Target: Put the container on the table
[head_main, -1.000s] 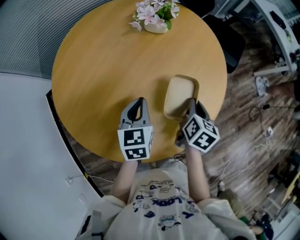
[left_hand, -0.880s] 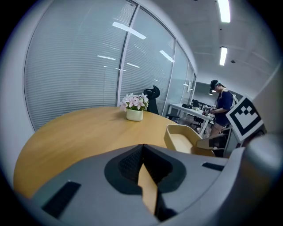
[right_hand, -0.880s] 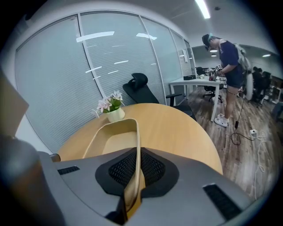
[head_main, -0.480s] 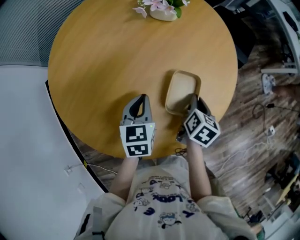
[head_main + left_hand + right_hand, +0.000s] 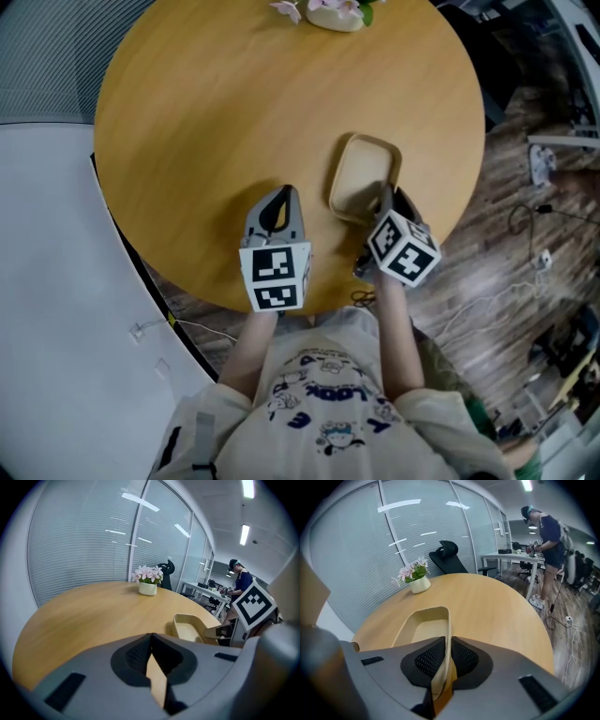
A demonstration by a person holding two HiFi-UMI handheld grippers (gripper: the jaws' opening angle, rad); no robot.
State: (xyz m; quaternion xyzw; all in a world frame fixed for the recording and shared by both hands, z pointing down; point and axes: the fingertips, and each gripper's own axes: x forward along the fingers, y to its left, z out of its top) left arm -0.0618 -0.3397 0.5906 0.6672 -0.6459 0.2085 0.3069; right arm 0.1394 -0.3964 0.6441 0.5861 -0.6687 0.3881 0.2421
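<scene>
Container (image 5: 361, 176), a tan tray w/ rounded corners, is seen on the round wooden table (image 5: 216, 112), nr its right edge. Its near wall is pinched by the right gripper (image 5: 385, 200), jaws clamped tight on the thin rim. The left gripper (image 5: 278, 197) is held just beside it, over the table, jaws pressed together w/ nothing btwn them. A pot of pink flowers (image 5: 336, 13) is set at the far edge, well apart.

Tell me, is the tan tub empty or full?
Empty: the container shows only its bare beige bottom in both the head and right gripper views.
</scene>
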